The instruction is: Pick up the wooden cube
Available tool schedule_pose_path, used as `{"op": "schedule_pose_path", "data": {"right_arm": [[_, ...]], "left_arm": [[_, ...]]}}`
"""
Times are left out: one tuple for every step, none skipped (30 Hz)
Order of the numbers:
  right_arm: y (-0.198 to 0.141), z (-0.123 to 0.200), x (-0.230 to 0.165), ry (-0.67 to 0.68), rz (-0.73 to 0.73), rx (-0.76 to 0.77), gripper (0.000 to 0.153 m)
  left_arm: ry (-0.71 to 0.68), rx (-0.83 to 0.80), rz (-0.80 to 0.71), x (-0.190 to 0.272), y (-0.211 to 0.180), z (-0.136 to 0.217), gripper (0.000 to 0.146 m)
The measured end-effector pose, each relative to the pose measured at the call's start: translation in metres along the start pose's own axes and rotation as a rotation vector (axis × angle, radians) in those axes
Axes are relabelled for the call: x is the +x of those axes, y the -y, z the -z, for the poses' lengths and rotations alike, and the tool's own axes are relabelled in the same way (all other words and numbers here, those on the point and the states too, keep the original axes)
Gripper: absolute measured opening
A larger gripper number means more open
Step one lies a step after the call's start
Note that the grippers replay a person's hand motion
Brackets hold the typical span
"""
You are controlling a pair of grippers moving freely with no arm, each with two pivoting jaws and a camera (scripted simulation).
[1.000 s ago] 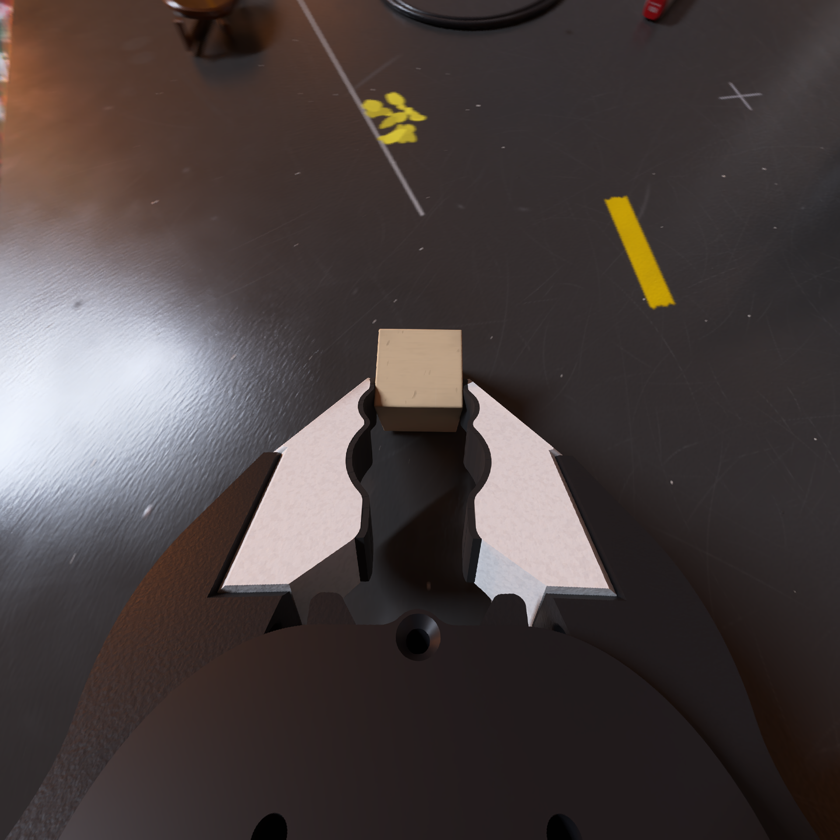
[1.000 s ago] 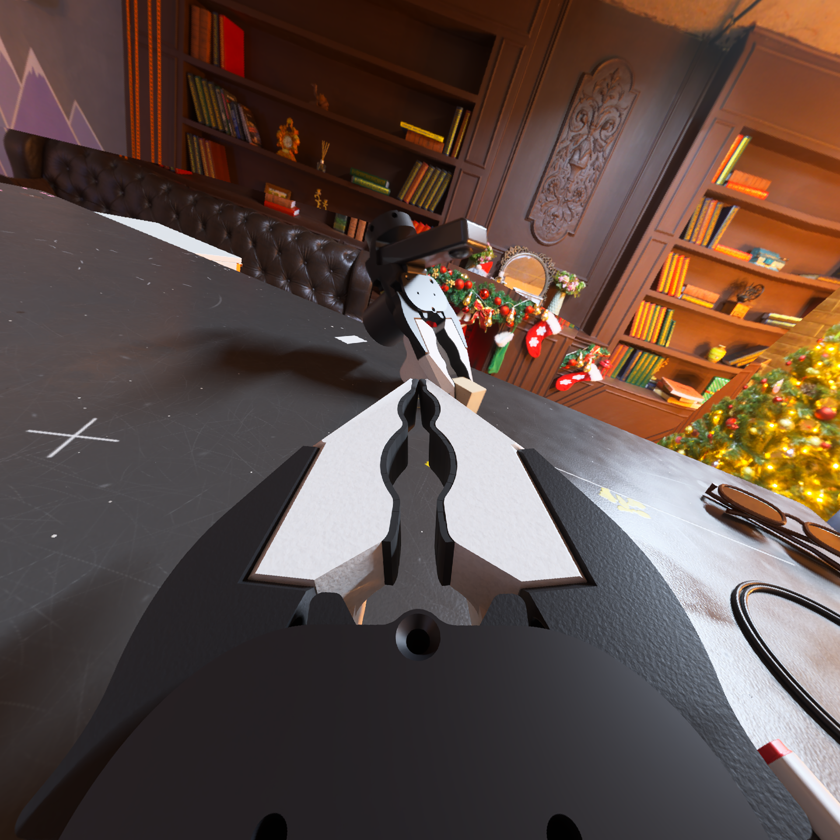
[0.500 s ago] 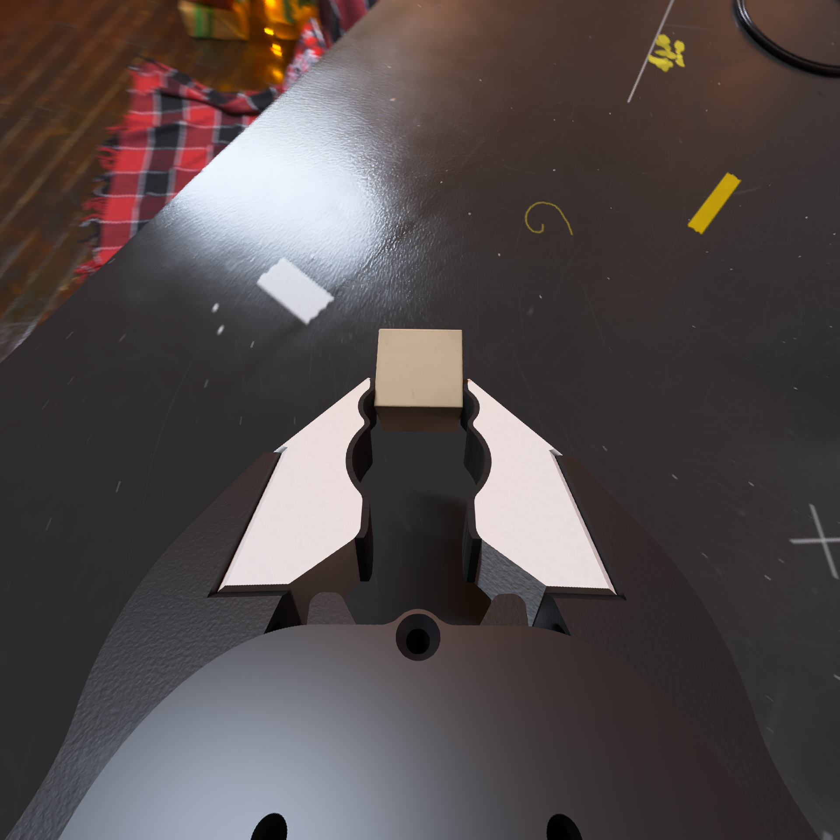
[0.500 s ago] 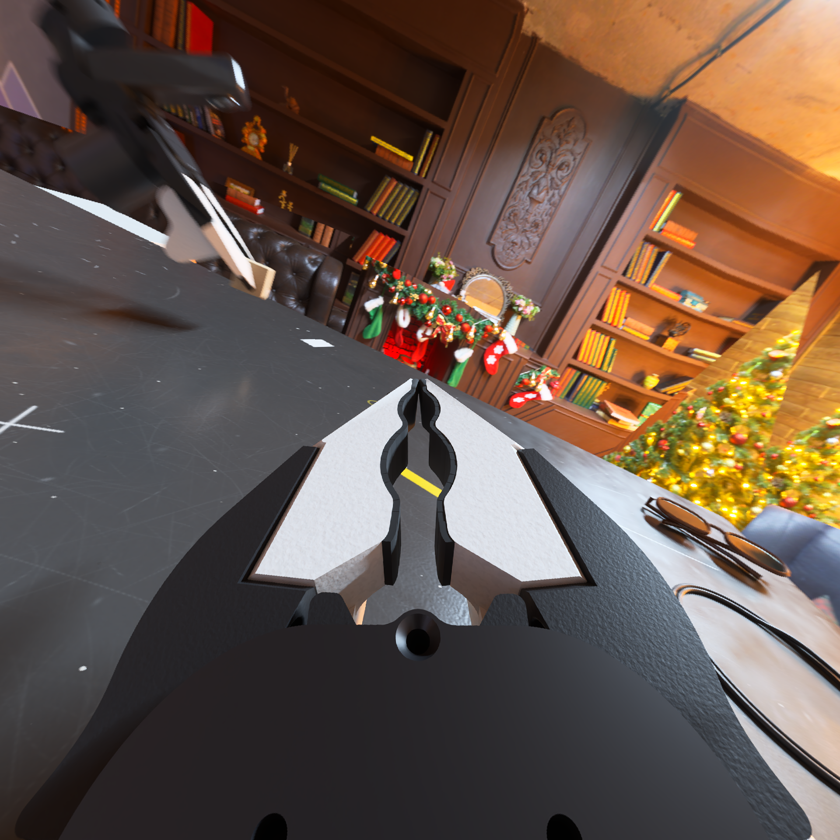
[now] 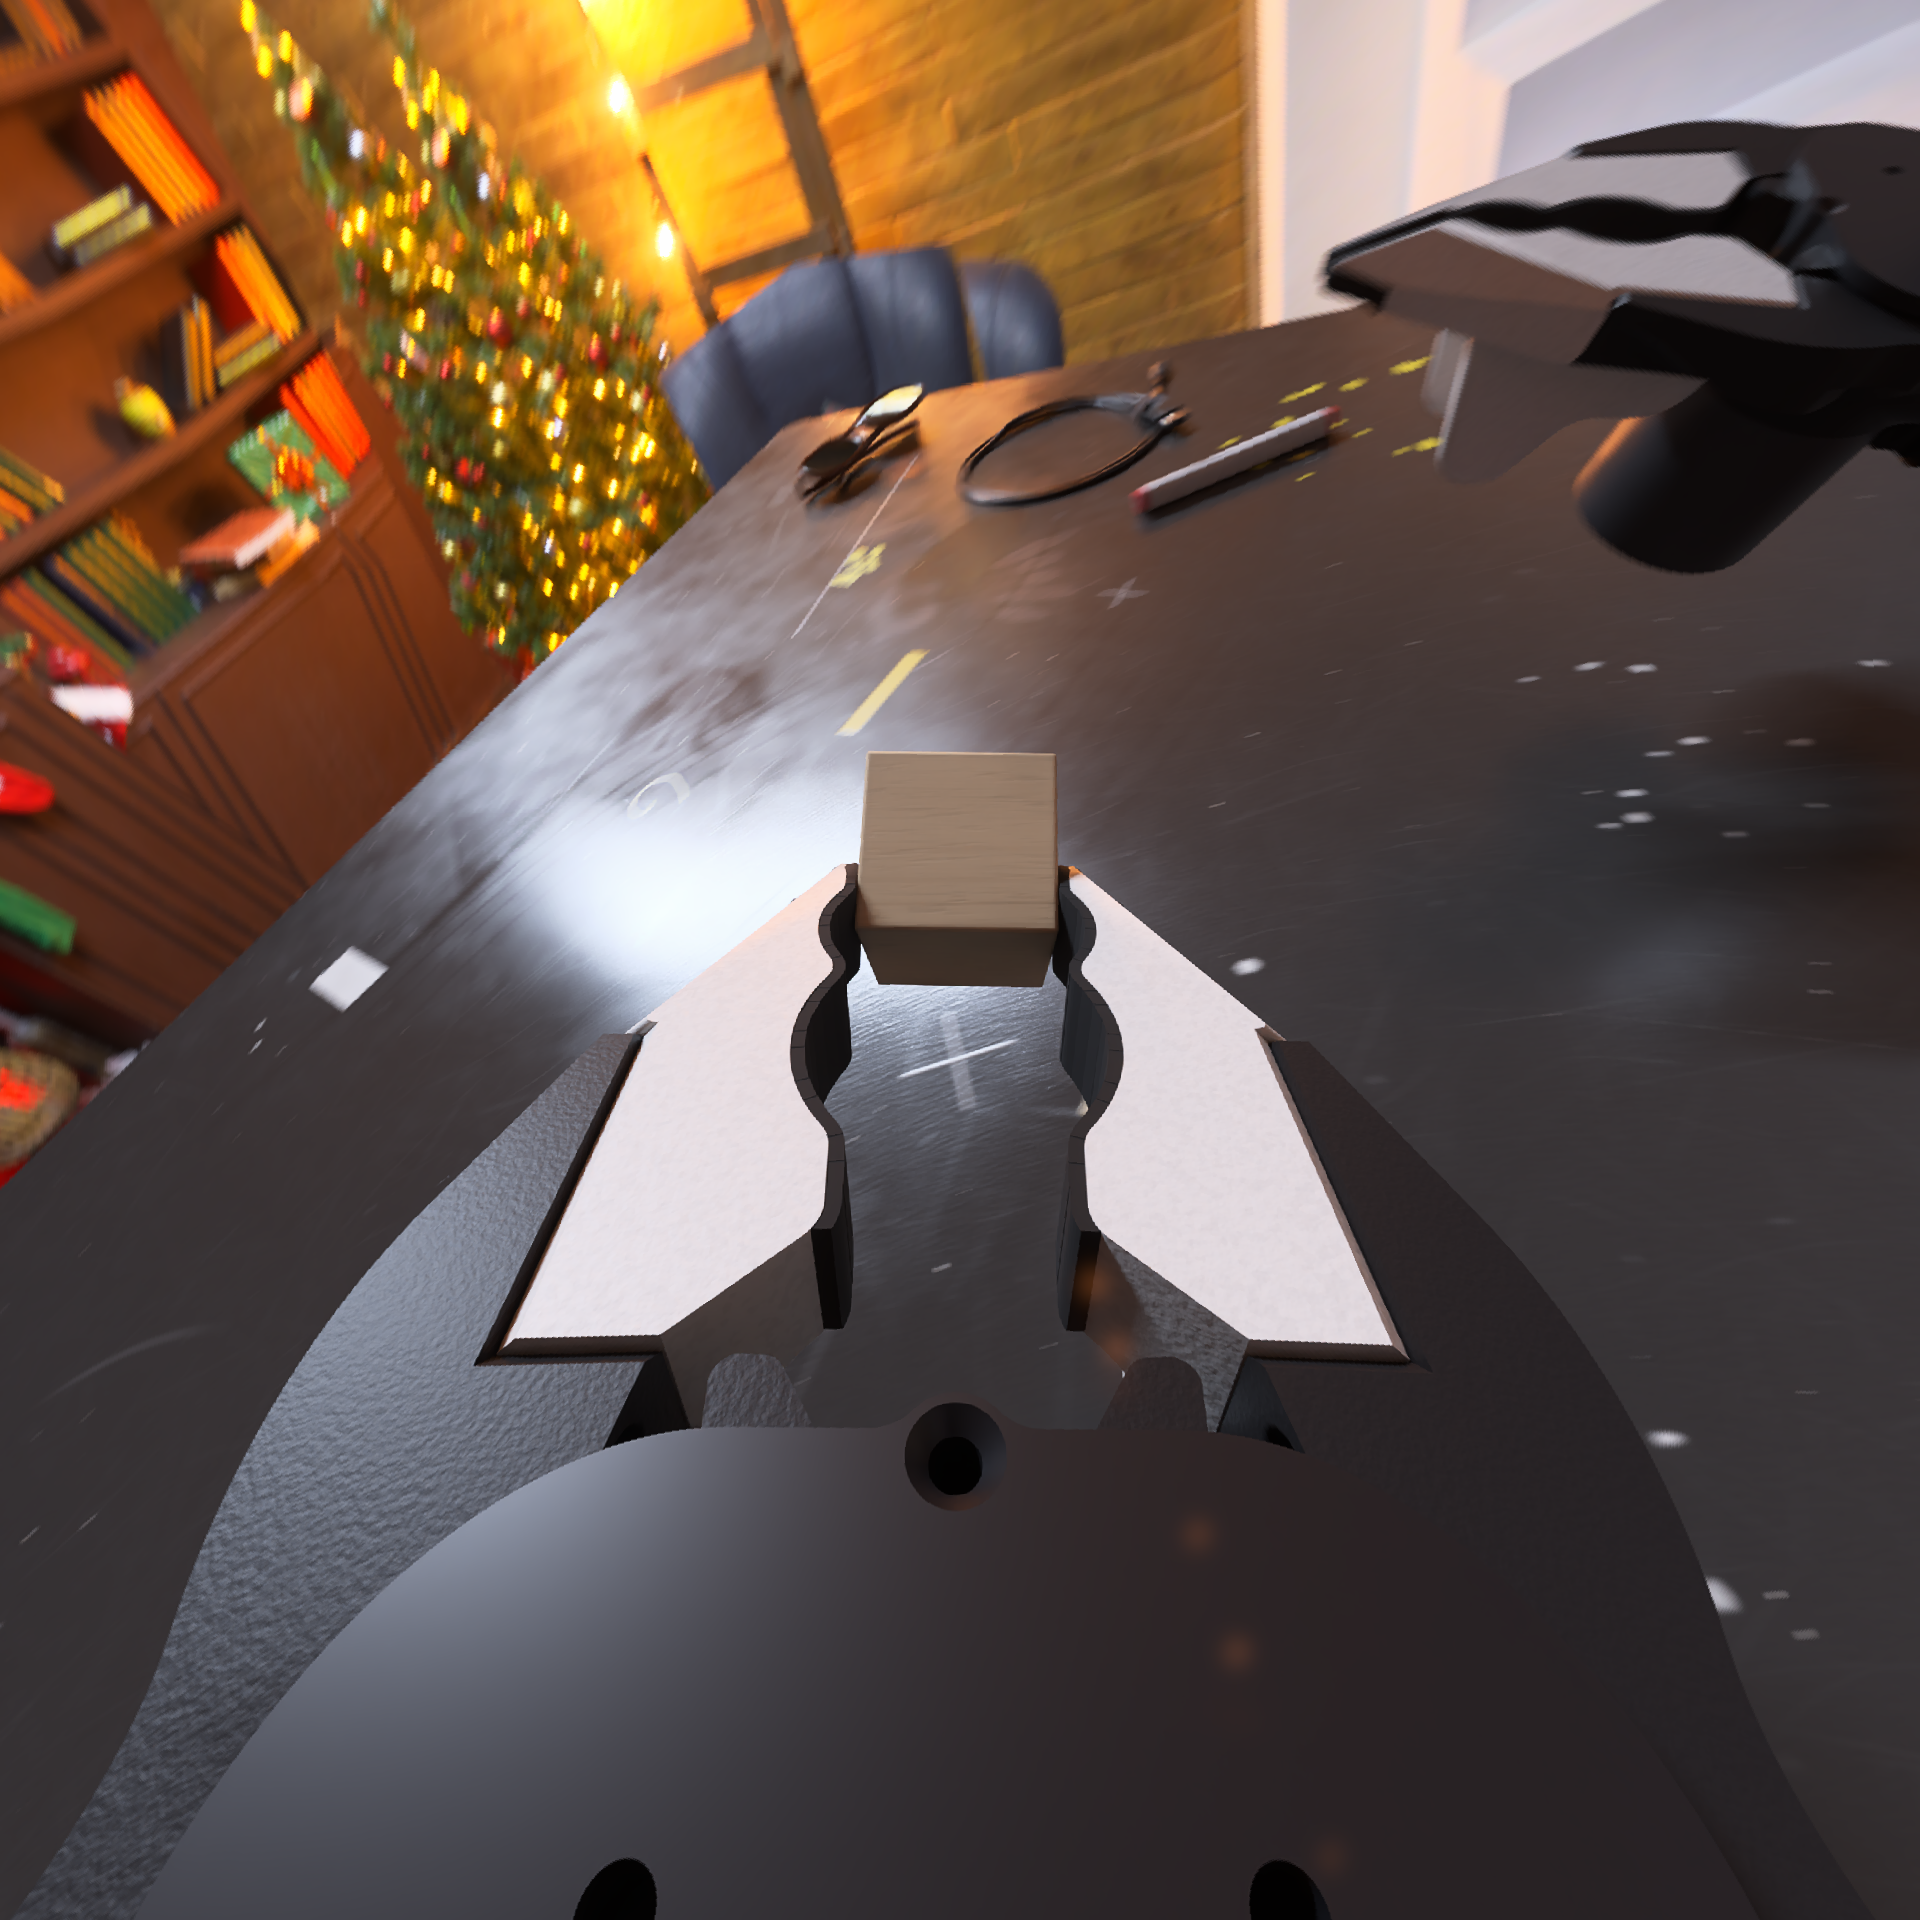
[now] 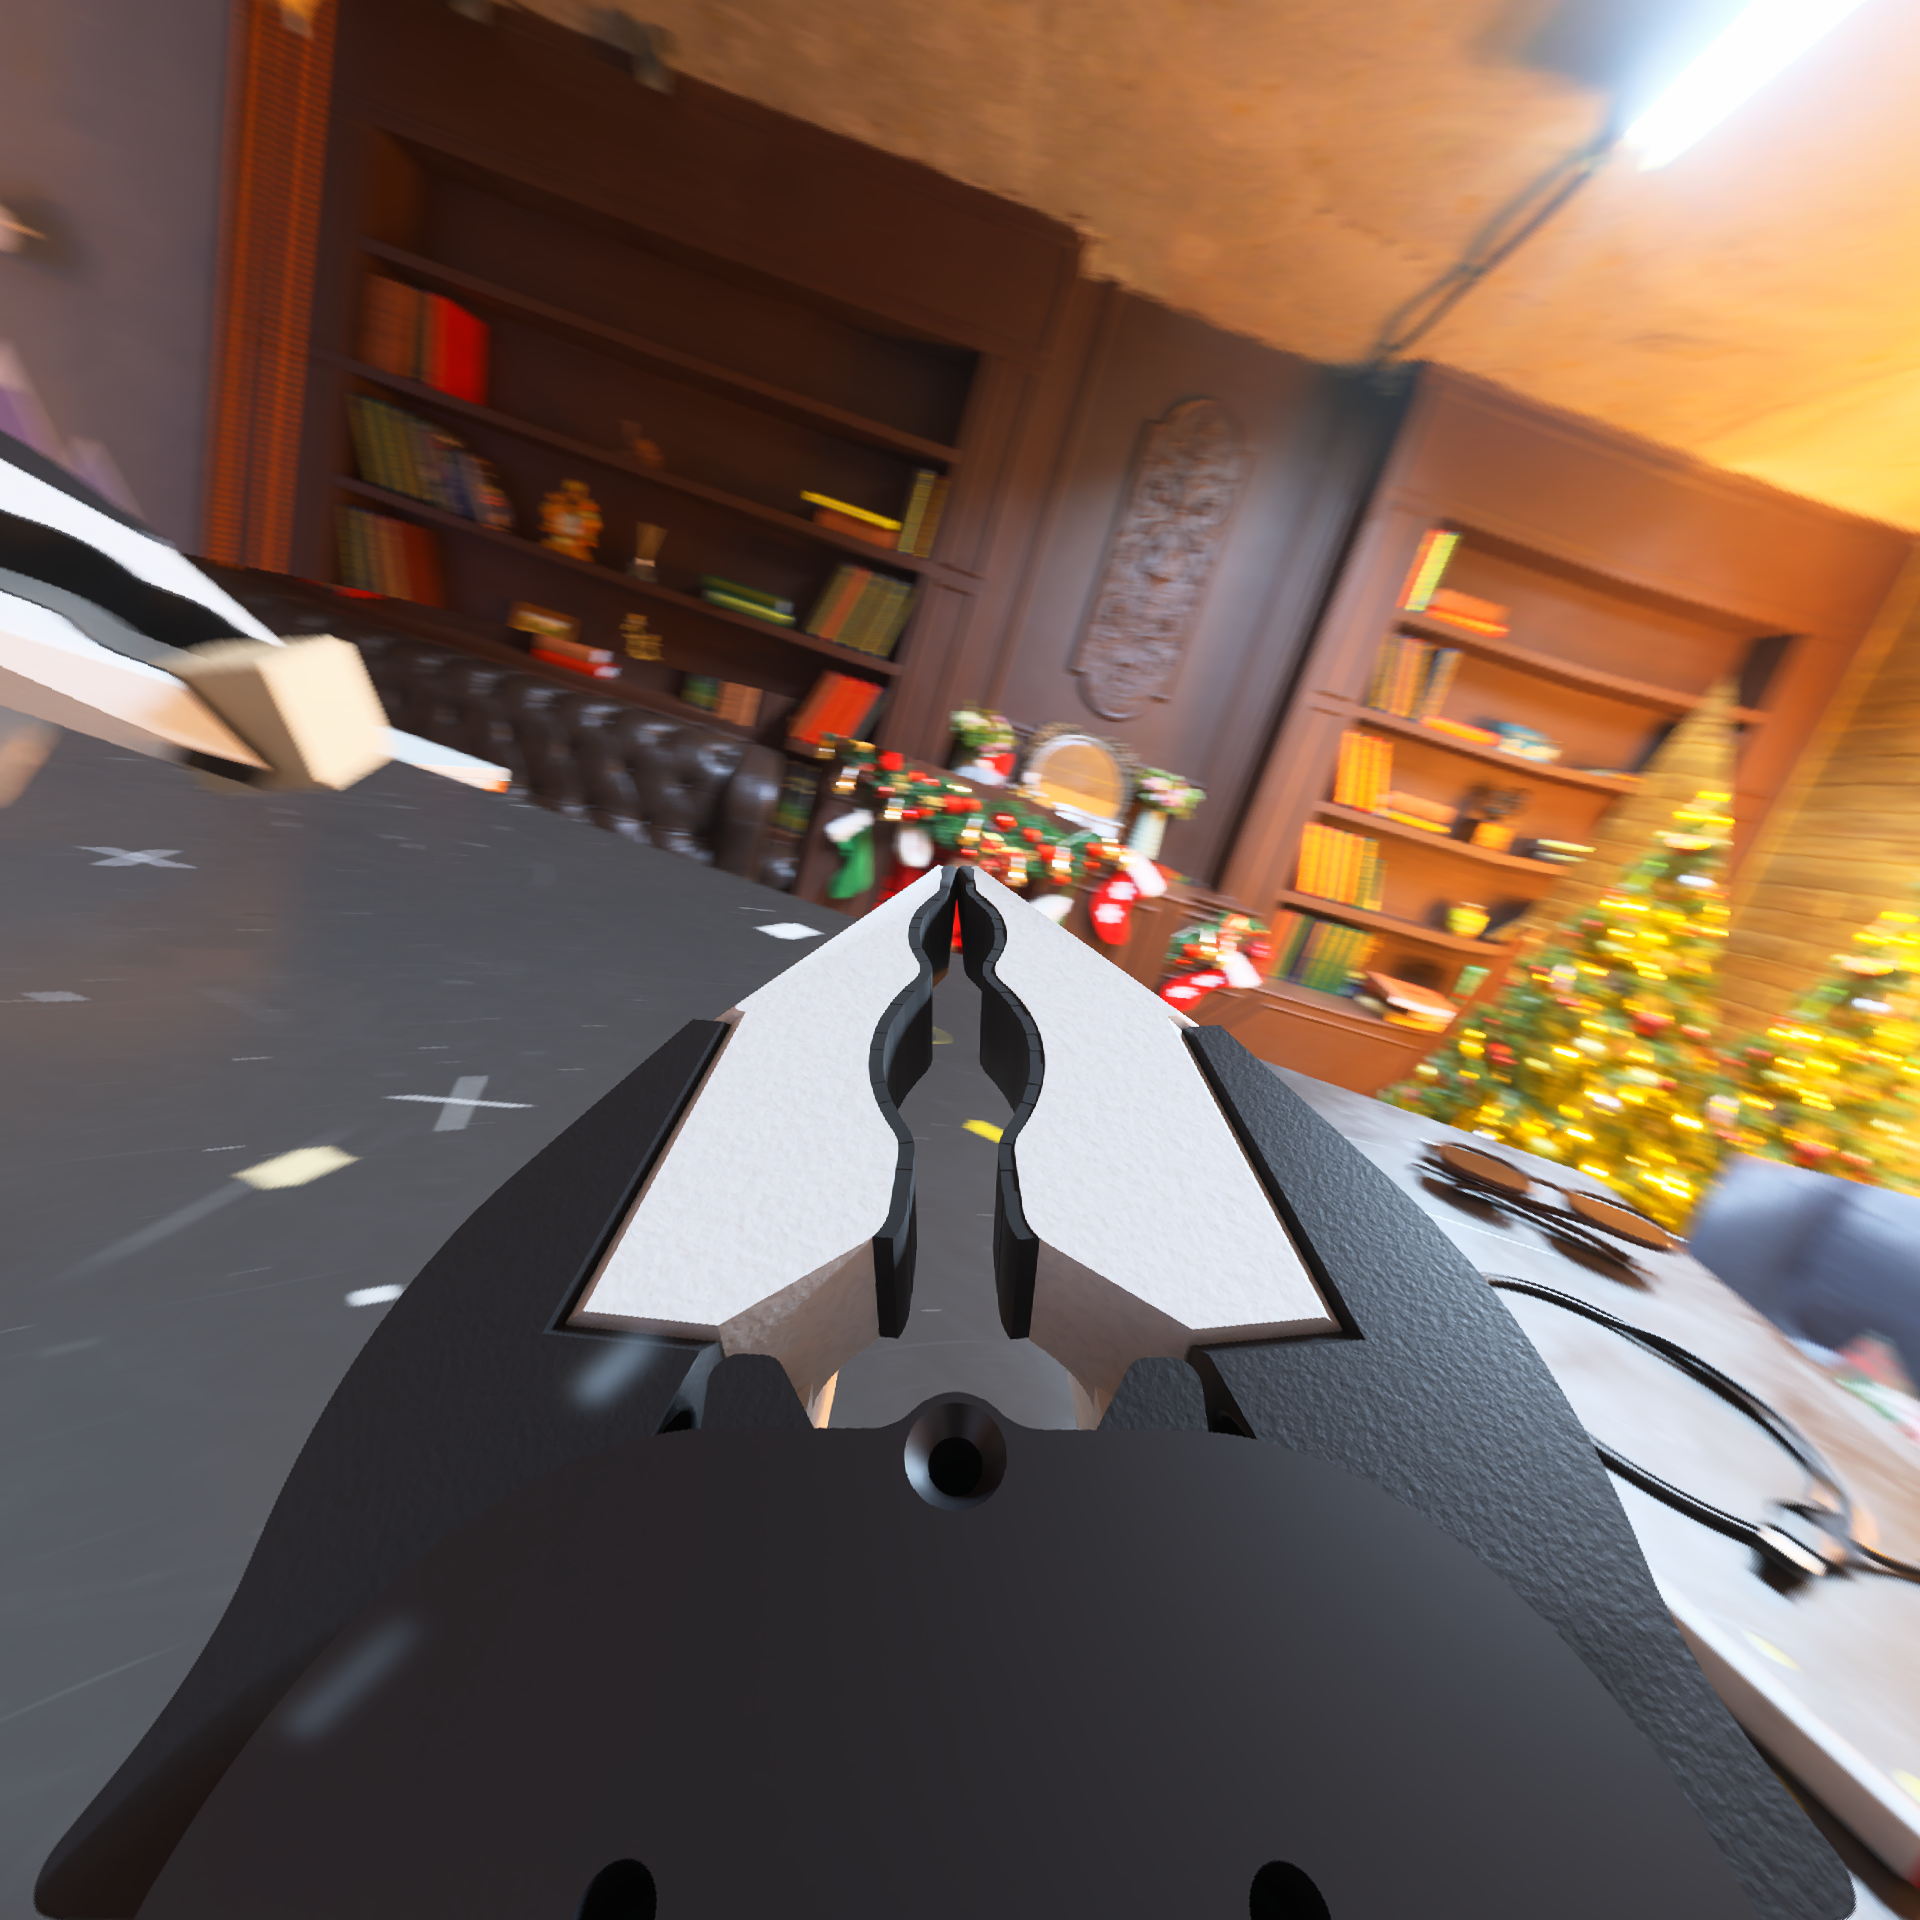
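Observation:
The wooden cube [image 5: 956, 847] is a pale, light-brown block clamped between the tips of my left gripper [image 5: 958, 902], held well above the dark table [image 5: 1455, 935]. The cube also shows in the right wrist view [image 6: 307, 712], at the far left, held in the left gripper's fingers [image 6: 114, 665] above the table. My right gripper [image 6: 957, 878] is shut and empty, up in the air. It also shows in the left wrist view [image 5: 1351, 272], at the upper right, above the table.
At the table's far end lie glasses [image 5: 862, 436], a black cable loop [image 5: 1060, 447] and a marker pen [image 5: 1236, 457]. A blue chair [image 5: 862, 332] stands behind them. Yellow tape [image 5: 881, 691] and white crosses mark the table. Bookshelves and lit trees line the room.
My left gripper has risen and tilted up with the cube, so its view now takes in the room and the right gripper. The right gripper has swung and stayed shut.

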State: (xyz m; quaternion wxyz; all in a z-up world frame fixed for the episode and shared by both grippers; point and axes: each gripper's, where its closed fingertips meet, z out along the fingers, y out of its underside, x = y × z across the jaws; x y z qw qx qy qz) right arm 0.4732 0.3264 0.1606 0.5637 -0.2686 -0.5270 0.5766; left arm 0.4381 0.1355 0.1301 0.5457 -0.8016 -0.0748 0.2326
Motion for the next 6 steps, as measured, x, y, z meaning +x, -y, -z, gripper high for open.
{"op": "schedule_pose_path", "data": {"right_arm": [[0.009, 0.007, -0.019, 0.054, -0.014, 0.005, 0.000], [0.016, 0.015, -0.037, 0.097, -0.015, 0.006, 0.000], [0.022, 0.022, -0.053, 0.127, -0.017, 0.003, 0.000], [0.026, 0.030, -0.067, 0.148, -0.032, 0.001, 0.000], [0.029, 0.038, -0.080, 0.168, -0.058, 0.002, 0.000], [0.031, 0.043, -0.089, 0.186, -0.085, -0.002, 0.000]], "left_arm": [[-0.010, 0.031, -0.021, 0.020, 0.004, 0.000, 0.036], [-0.021, 0.062, -0.036, 0.037, 0.007, 0.000, 0.036], [-0.028, 0.089, -0.050, 0.052, 0.010, 0.000, 0.036], [-0.027, 0.109, -0.067, 0.063, 0.012, 0.000, 0.036], [-0.020, 0.125, -0.083, 0.073, 0.014, 0.000, 0.036], [-0.016, 0.143, -0.097, 0.080, 0.015, 0.000, 0.036]]}}
